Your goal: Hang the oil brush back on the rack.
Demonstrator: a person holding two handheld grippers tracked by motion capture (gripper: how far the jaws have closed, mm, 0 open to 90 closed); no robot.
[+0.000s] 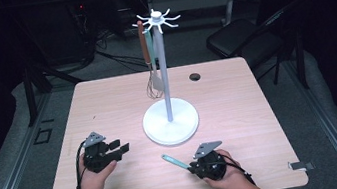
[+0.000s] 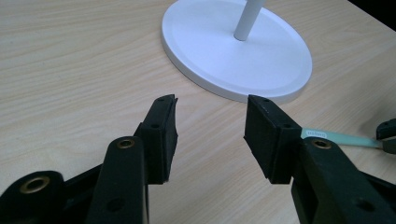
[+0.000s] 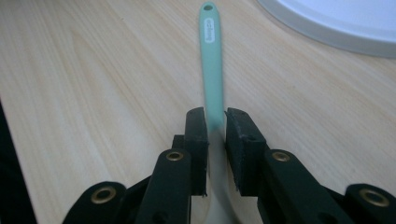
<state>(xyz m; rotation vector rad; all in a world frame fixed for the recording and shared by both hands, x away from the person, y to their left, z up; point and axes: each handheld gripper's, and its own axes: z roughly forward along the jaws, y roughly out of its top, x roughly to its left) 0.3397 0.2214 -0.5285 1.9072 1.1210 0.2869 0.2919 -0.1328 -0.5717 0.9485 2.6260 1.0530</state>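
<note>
My right gripper lies low on the table near its front edge, at about five o'clock from the stand's base in the high view. Between its jaws lies the mint-green spatula, handle first. The handle runs out from the jaws toward ten o'clock in that view, its free end just short of the base rim. In the right gripper view the spatula points straight to twelve o'clock, with the hanging hole at its far end and the pale blade end passing back between the two pads. The jaws stand a little apart here, and a narrow gap shows on each side of the handle, so I read the pads as not pressing on it. The spatula rests flat on the wood.

My right hand cups the gripper from behind, the forearm entering from six o'clock and the jaws aimed toward ten o'clock, close to level with the tabletop.

My left gripper sits at about eight o'clock from the base, jaws wide apart with nothing between them, aimed toward three o'clock. In the left gripper view the base lies at twelve o'clock and the spatula handle at three o'clock, beyond the right pad. My left hand holds the body from below, wrist near the front edge.

On the stand's top hooks hang a brown-handled whisk and a turner.
</note>
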